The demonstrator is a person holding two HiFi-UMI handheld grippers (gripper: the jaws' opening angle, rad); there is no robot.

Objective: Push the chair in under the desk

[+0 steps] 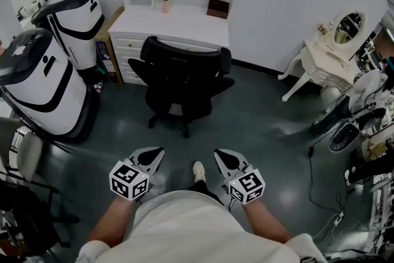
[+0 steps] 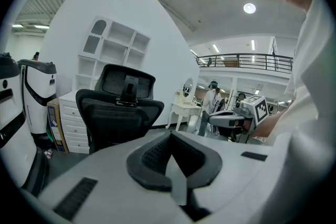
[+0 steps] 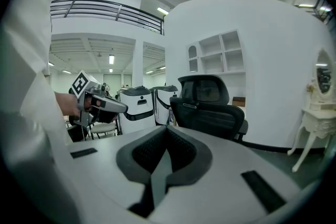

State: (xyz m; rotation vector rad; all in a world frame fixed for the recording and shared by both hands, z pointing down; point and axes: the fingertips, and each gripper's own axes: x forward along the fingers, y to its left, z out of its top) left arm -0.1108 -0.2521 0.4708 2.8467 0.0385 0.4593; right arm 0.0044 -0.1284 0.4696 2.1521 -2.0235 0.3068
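Observation:
A black mesh office chair [image 1: 182, 77] on castors stands on the dark floor in front of the white desk [image 1: 175, 26], its back toward me and its seat partly at the desk's edge. The chair [image 2: 119, 107] shows ahead in the left gripper view, and the chair [image 3: 210, 107] shows again in the right gripper view. My left gripper [image 1: 157, 153] and right gripper [image 1: 220, 155] are held side by side well short of the chair, touching nothing. Both are shut and empty.
Two large white and black machines [image 1: 46, 83] stand left of the chair. A white vanity table [image 1: 326, 55] with an oval mirror is at the right. Cables and equipment [image 1: 363, 151] lie along the right edge. My shoe [image 1: 198, 170] shows between the grippers.

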